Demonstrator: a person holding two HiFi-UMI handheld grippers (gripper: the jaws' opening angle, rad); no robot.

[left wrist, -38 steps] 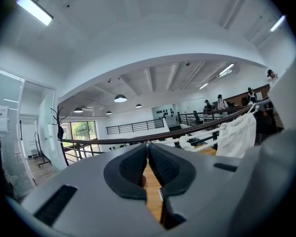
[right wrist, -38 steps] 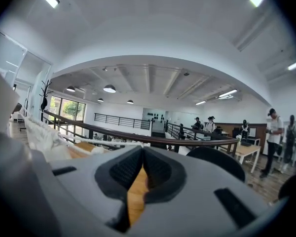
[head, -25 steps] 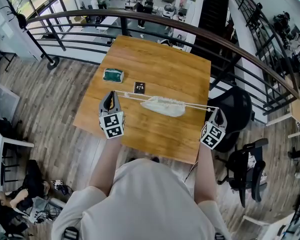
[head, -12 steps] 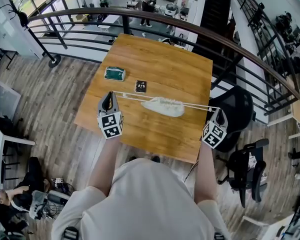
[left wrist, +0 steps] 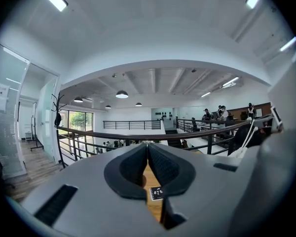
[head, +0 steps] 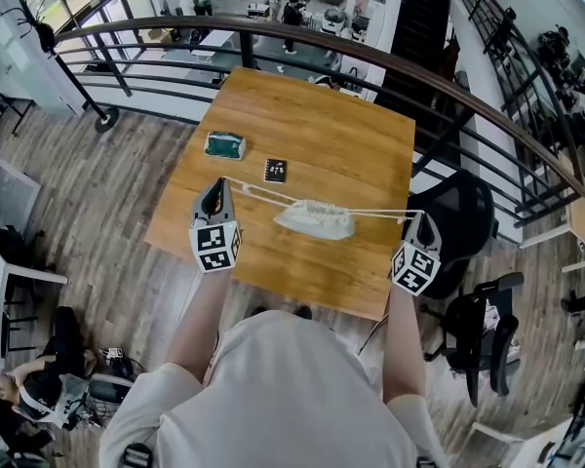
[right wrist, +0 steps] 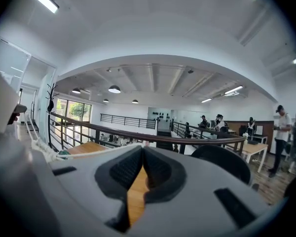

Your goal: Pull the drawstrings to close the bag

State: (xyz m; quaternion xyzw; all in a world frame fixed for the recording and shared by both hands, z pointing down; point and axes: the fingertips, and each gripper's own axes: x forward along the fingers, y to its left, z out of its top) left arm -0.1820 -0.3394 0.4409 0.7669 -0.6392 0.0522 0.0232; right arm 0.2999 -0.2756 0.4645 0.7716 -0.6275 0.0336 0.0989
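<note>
Pinching drawstrings (head: 380, 212), left gripper (head: 217, 184) jaws just closed further, right gripper (head: 421, 218) jaws together.

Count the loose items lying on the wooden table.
3: a green pad at the far left, a small black card just right of it, and the white drawstring bag at the middle. None looks hidden.

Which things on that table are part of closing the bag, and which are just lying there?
Part of the job:
- the white bag
- its drawstrings, running out to either side

Just lying there:
- the green object
- the small black card
Both lie beyond the bag, apart from it.
</note>
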